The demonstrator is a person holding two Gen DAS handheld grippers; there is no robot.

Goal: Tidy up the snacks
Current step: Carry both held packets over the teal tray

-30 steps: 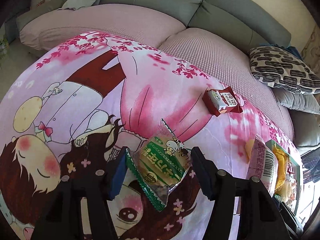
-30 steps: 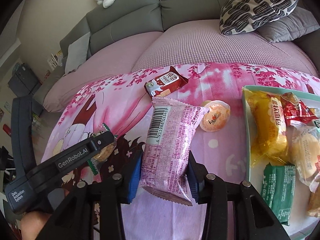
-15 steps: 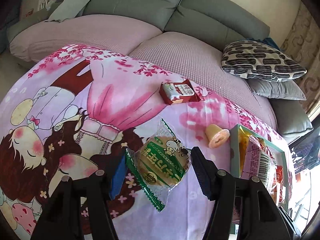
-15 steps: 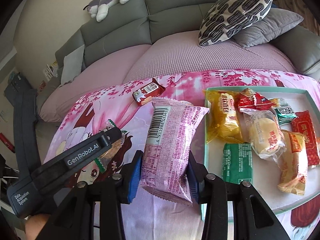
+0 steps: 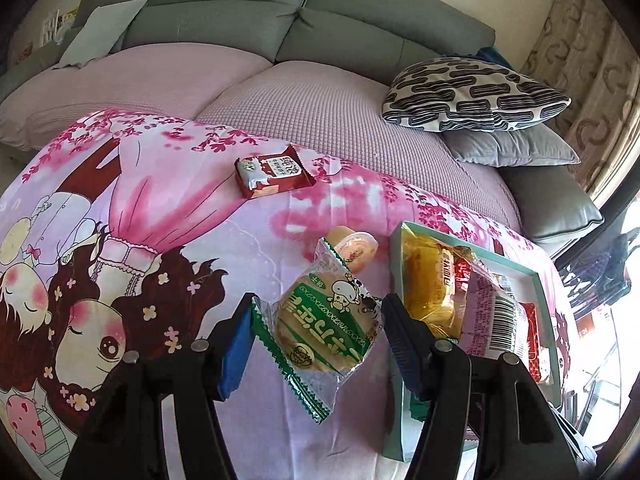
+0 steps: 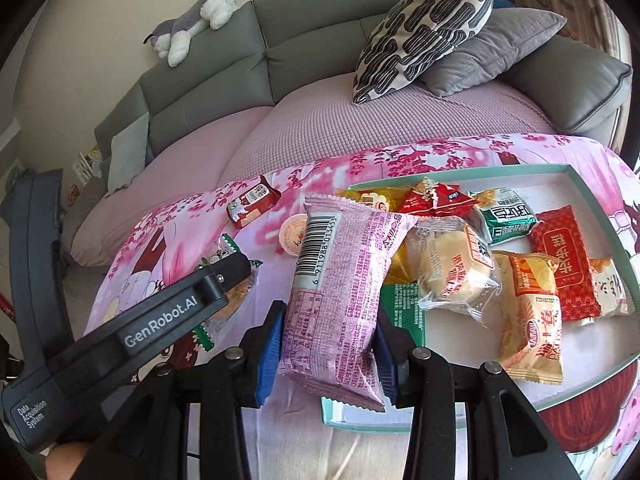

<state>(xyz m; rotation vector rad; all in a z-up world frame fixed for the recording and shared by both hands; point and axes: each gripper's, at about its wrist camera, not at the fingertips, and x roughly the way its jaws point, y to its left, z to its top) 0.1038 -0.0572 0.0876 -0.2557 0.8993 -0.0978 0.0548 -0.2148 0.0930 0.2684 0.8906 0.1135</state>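
Left gripper (image 5: 318, 334): the fingers are partly closed on a green-and-clear biscuit packet (image 5: 328, 328), pressing it from both sides, held clear of the cloth in the lower centre of the left wrist view. Right gripper (image 6: 329, 340): the fingers are partly closed on a pink snack packet (image 6: 344, 292), barcode side up, in the lower centre of the right wrist view.

Change over the last second: both grippers have carried their packets across the cartoon-print pink cloth (image 5: 168, 208) toward the tray (image 6: 596, 178). In the left wrist view the tray was only a sliver at the right edge; it now fills the right side, with its near corner just beside the biscuit packet. In the right wrist view the tray has shifted from the right edge to the centre-right, and the pink snack packet now hangs over the tray's near left corner. Neither grip has changed.

Meaning for the task: both packets are in transit and close to the drop zone. The tray already holds a number of wrapped snacks, so the free space appears to be at its near left part.

Still outside the tray: a red chocolate packet (image 5: 272, 176) on the cloth in the upper centre of the left wrist view, and a small jelly cup (image 5: 356, 250) just left of the tray.
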